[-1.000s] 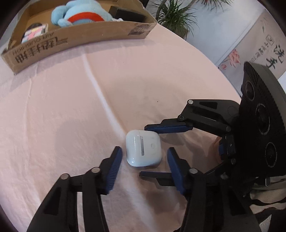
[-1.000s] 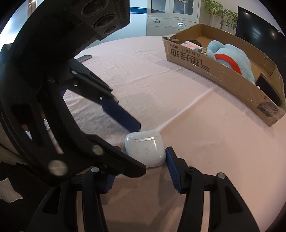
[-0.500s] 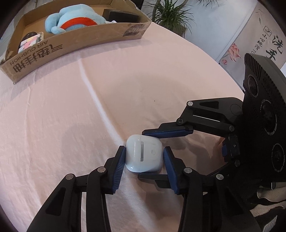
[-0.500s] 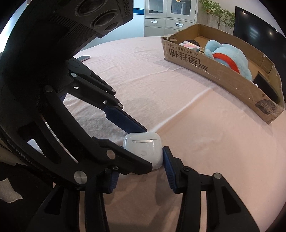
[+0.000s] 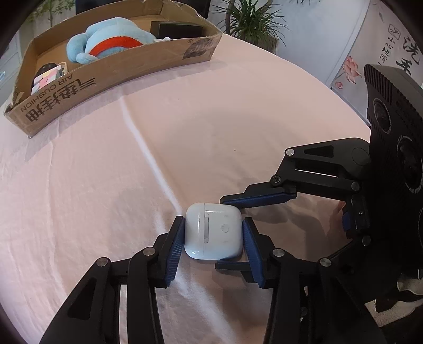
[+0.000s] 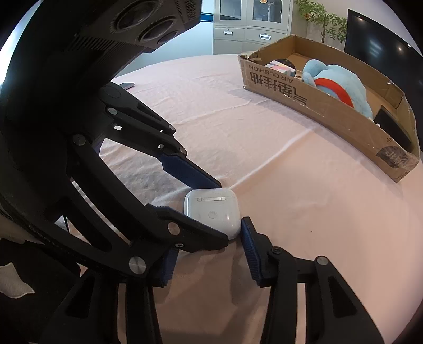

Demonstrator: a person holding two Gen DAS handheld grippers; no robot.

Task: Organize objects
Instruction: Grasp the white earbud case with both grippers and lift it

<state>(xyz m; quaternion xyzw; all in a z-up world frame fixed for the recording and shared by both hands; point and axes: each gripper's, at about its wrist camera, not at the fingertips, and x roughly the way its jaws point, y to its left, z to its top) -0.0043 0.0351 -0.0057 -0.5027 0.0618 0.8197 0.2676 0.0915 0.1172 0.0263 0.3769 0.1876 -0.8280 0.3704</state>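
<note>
- The left gripper (image 5: 212, 239) had its jaws pinched on the white earbud case (image 5: 213, 230), one blue ribbed pad flat against each side of it, as seen from the left wrist.
- The earbud case lay on the pink tabletop (image 5: 92, 172), hinge side up, just beside a long crease in the cloth.
- The right gripper (image 6: 206, 244) reached in at the same case from the other side — its jaws had closed in over the last second, and they bracketed the case crosswise to the left pair.
- In the right-wrist view one blue pad of the right gripper touched the case's near corner; the other pad was hidden behind the left gripper's finger, so a firm pinch could not be confirmed there.
- In the left-wrist view the right gripper's upper finger touched the far top corner of the case, and its lower finger lay just under the near edge.
- Farther across the cloth stood a long, shallow cardboard box (image 5: 111, 71), well apart from the case — printed "AIR CUSHION" on its side wall.
- Inside the box lay a light blue plush toy (image 5: 105, 39) with a red band, a pastel cube (image 5: 49, 78) at one end, and a black box (image 5: 177, 29) at the other.
- A dark phone (image 6: 127, 85) lay near the far tabletop edge in the right-wrist view.
- Beyond stood potted plants (image 5: 251, 23) and grey cabinets (image 6: 251, 23).
</note>
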